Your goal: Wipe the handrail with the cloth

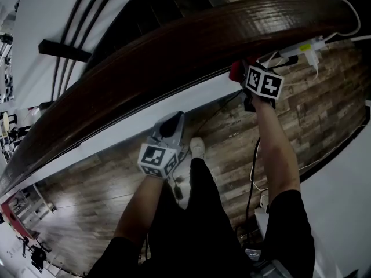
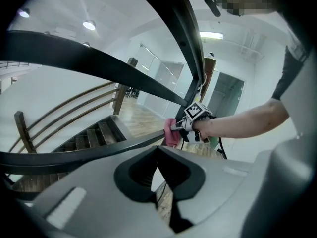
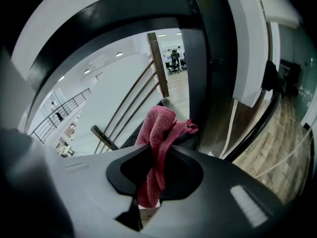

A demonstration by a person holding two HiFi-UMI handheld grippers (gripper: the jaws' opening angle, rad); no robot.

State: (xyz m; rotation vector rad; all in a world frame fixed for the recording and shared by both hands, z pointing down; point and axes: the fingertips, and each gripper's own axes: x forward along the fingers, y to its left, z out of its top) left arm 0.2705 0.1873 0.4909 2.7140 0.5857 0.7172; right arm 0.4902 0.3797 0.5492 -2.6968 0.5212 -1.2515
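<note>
A broad dark brown wooden handrail point(image 1: 174, 51) curves from lower left to upper right in the head view. My right gripper point(image 1: 242, 77) sits just under its near edge, shut on a red cloth point(image 1: 236, 71). The right gripper view shows the cloth point(image 3: 158, 138) bunched between the jaws and sticking out toward a dark rail point(image 3: 208, 58). My left gripper point(image 1: 172, 122) hangs lower and to the left, below the handrail and apart from it. Its jaws are shut on nothing point(image 2: 158, 150). From there I see the right gripper point(image 2: 198, 114) holding the cloth point(image 2: 171, 132) against a dark bar point(image 2: 74, 155).
A white ledge point(image 1: 133, 123) runs below the handrail. White plugs and cables point(image 1: 307, 51) lie on the wooden floor at upper right, and a black cable point(image 1: 252, 172) trails by the person's legs and white shoe point(image 1: 197, 146). Stairs point(image 2: 94, 135) descend beyond the railing.
</note>
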